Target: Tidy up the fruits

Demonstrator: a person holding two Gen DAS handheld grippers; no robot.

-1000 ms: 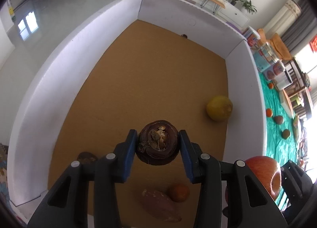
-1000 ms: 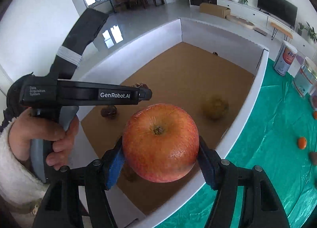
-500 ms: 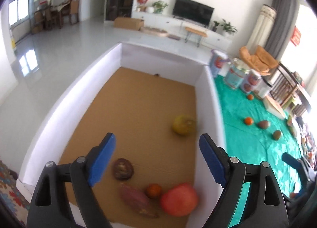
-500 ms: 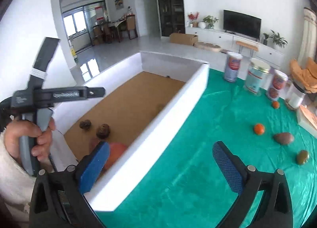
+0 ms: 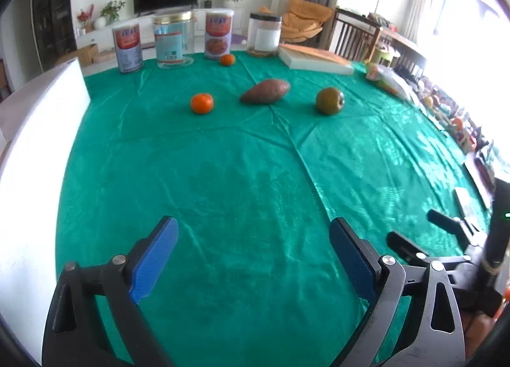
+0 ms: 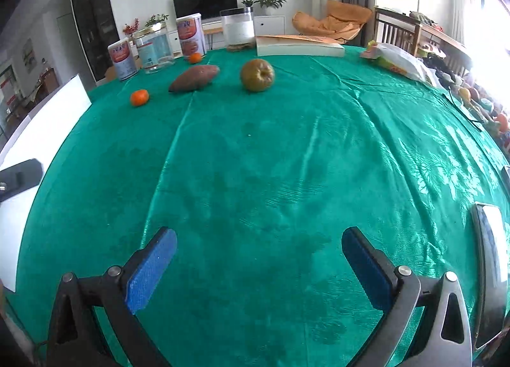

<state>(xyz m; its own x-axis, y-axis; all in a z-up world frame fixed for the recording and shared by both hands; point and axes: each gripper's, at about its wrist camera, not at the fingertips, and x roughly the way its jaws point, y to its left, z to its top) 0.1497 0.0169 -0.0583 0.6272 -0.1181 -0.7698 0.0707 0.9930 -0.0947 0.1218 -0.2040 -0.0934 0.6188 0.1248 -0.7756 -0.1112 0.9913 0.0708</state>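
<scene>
On the green tablecloth (image 5: 242, 175) lie a tangerine (image 5: 201, 103), a sweet potato (image 5: 265, 91) and a greenish-brown round fruit (image 5: 330, 100), all far ahead of my left gripper (image 5: 253, 226). Its jaws are opening, with nothing between them. A second tangerine (image 5: 227, 60) sits by the cans. The right wrist view shows the same tangerine (image 6: 139, 97), sweet potato (image 6: 193, 77) and round fruit (image 6: 257, 75). My right gripper (image 6: 258, 236) is open and empty over bare cloth. The white box (image 5: 38, 118) stands at the left; its inside is hidden.
Two cans (image 5: 127, 48), a glass jar (image 5: 172, 40) and a clear canister (image 5: 264, 35) line the far edge beside a flat book (image 5: 315, 59). A plastic bag (image 6: 398, 62) and clutter fill the right side. A flat dark device (image 6: 489, 255) lies near my right gripper.
The left gripper let go of a dark round fruit and the right of a red apple, both in the box. Both opened wide and swung right, over the green cloth.
</scene>
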